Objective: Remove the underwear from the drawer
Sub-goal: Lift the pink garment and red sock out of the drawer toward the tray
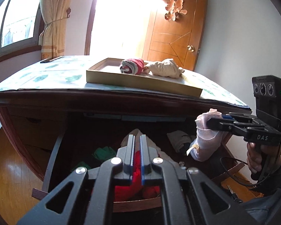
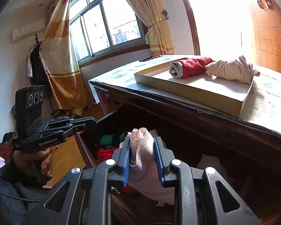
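Underwear: two rolls (image 2: 213,69) in tray (image 2: 196,91), one (image 2: 142,150) in right gripper (image 2: 142,159)

Left tongs (image 1: 137,151) closed and angled downward; right tongs (image 2: 143,154) clamped partway, raised.

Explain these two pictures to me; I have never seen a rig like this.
A person holds a two-finger tool in each hand, with a camera on each looking along its fingers. One picture comes from the left tool, one from the right. The right gripper is shut on a pale pink garment above the open drawer. The left gripper is shut over red fabric in the drawer. On the desk top, a shallow tray holds a red roll and a cream bundle.
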